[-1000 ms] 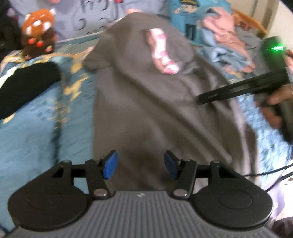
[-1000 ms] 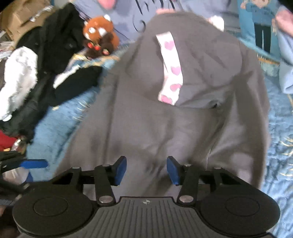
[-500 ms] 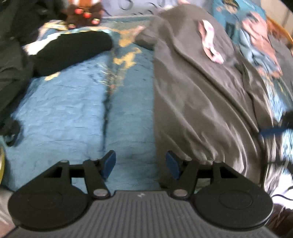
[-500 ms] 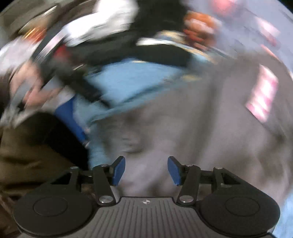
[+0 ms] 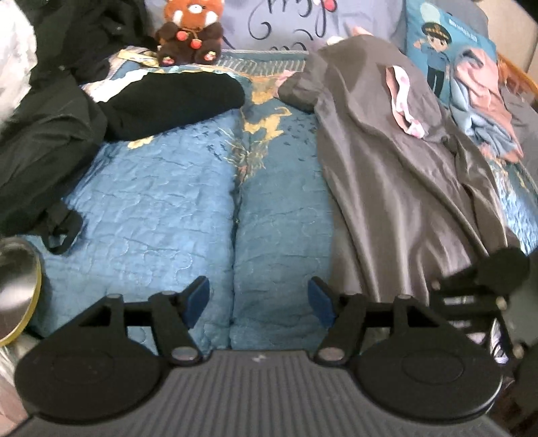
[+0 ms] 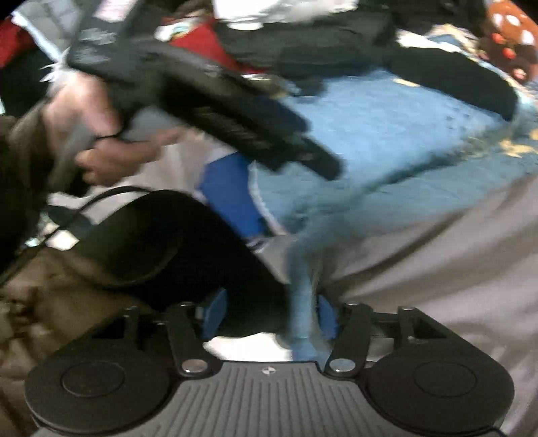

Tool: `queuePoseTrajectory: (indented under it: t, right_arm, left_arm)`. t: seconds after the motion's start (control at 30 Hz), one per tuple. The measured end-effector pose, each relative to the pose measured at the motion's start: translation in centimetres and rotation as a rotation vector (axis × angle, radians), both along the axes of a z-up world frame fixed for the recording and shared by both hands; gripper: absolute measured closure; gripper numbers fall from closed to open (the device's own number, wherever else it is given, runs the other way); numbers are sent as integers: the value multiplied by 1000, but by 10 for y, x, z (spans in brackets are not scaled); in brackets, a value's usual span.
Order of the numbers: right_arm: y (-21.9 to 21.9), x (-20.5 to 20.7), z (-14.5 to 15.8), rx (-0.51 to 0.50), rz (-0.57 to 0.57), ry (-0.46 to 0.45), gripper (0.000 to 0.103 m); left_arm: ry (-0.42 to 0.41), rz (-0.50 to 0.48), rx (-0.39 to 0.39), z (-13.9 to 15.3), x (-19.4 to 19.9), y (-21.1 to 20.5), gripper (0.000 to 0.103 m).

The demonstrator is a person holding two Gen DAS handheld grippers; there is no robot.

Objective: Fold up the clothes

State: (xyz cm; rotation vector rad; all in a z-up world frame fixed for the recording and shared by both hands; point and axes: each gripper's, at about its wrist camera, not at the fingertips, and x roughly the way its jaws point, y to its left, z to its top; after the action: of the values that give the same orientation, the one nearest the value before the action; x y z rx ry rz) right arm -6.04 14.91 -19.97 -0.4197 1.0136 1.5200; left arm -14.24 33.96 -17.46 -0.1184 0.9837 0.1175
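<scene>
A grey garment [image 5: 386, 174] lies spread lengthwise on the right half of a blue quilted bed [image 5: 161, 208], with a pink heart-patterned strip [image 5: 403, 101] at its collar. My left gripper [image 5: 258, 299] is open and empty, low over the quilt's near edge, just left of the garment's hem. My right gripper [image 6: 269, 314] is open at the near corner of the grey garment [image 6: 437, 269], with the quilt's edge between its jaws. The right wrist view is blurred. The other gripper shows in each view: the right one [image 5: 484, 285] and the left one [image 6: 235, 111].
A black garment [image 5: 168, 97] and dark clothes [image 5: 43, 134] lie at the left. A plush toy [image 5: 190, 30] and pillows [image 5: 285, 23] sit at the head of the bed. A pile of pink and blue clothes [image 5: 481, 101] lies at the far right. A round metal lid [image 5: 16, 289] is at the left edge.
Both grippers have pulled back from over the grey garment to the near edge of the bed. The left one moved left over bare quilt; the right one swung down and left to the garment's corner.
</scene>
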Motion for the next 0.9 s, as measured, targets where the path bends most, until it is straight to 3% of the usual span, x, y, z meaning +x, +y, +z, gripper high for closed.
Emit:
queuePoseTrajectory:
  t: [0.17,0.33,0.5,0.6,0.7,0.77,0.83,0.9]
  right_arm:
    - [-20,6,18,54,-7,139,41]
    - [-30,-3,54,207,-1,142,41]
    - [-19,-3,61,204,29,232,32]
    - [-22,-10,73,260,57,122,38]
    - [-26,9,82,308,3,163,35]
    - [-24,15,84,311,-17,136,35]
    - [-11,0,80,246,30,19,33]
    - [3,-18,71,176,131,-36,33]
  left_arm:
    - [-4,6,-14,-2,-4,7,33]
    - [-11,16,-17,-4,-4,7,33]
    - [-21,26,-19,0,-6,7,33]
    - [-31,39,-27,2,-9,9,32]
    - [-30,56,-33,1,-10,12,32]
    - [-27,66,-35,0,-10,14,32]
    - [-29,75,-46,-1,-11,16,32]
    - [-29,84,-47,-1,-11,17,32]
